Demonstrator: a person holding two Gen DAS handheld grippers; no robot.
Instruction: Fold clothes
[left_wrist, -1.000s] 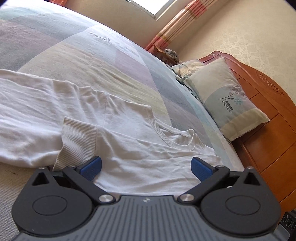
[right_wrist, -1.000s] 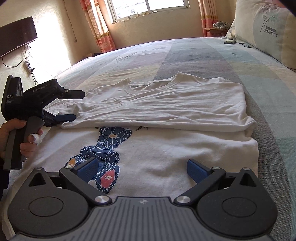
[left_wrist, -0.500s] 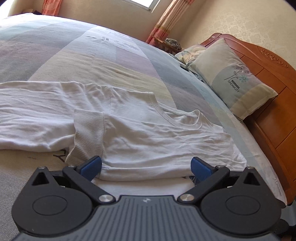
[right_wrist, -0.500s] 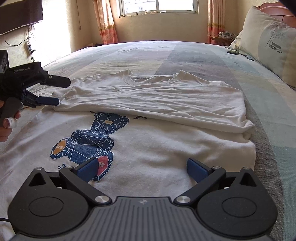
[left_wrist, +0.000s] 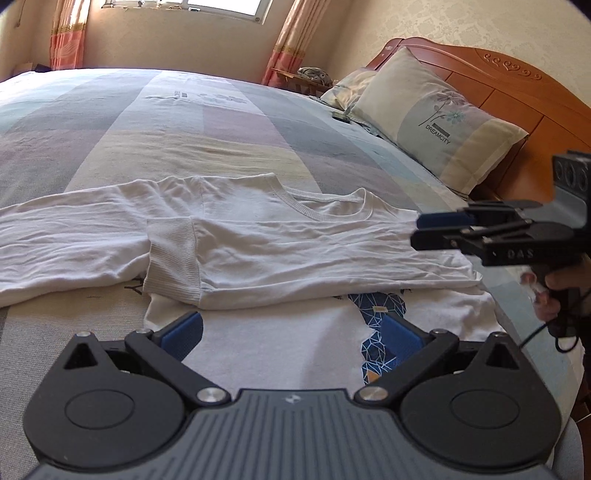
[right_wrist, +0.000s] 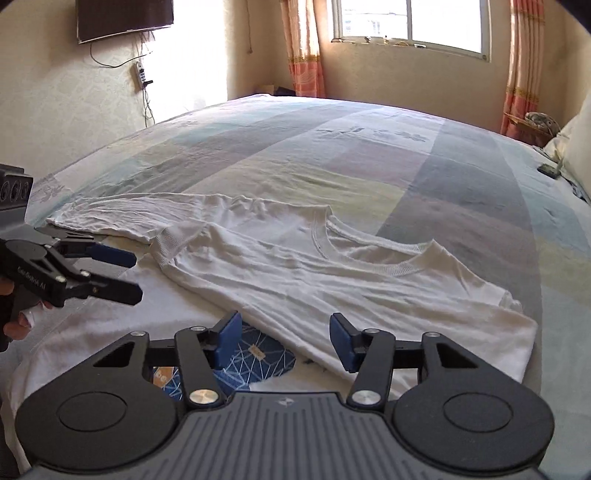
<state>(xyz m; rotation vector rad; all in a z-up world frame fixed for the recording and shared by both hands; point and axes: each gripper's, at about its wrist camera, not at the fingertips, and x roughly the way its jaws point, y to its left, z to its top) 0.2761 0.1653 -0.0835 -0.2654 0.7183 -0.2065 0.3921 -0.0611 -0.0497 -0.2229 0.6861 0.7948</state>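
Observation:
A white long-sleeved shirt (left_wrist: 295, 254) lies flat on the bed, one sleeve folded across its chest, ribbed cuff (left_wrist: 171, 258) on top. A blue geometric print (left_wrist: 380, 321) shows below the fold. My left gripper (left_wrist: 291, 332) hovers open above the shirt's lower part, nothing between its pads. From the right wrist view it (right_wrist: 135, 275) hangs at the left, just off the cuff (right_wrist: 166, 243). My right gripper (right_wrist: 286, 341) is above the shirt (right_wrist: 332, 280) near the print (right_wrist: 258, 354); its jaws are closing on nothing. It (left_wrist: 419, 230) also appears by the shirt's right shoulder.
Two pillows (left_wrist: 436, 122) lean on a wooden headboard (left_wrist: 517, 96) at the right. A small dark object (right_wrist: 546, 169) lies on the patchwork bedspread (right_wrist: 332, 155) near them. A wall television (right_wrist: 123, 14), a window (right_wrist: 410, 22) and curtains stand beyond the bed.
Both grippers drew back and rose from the shirt while rolling. The right gripper's jaws narrowed from wide open. The left gripper left the folded sleeve's edge.

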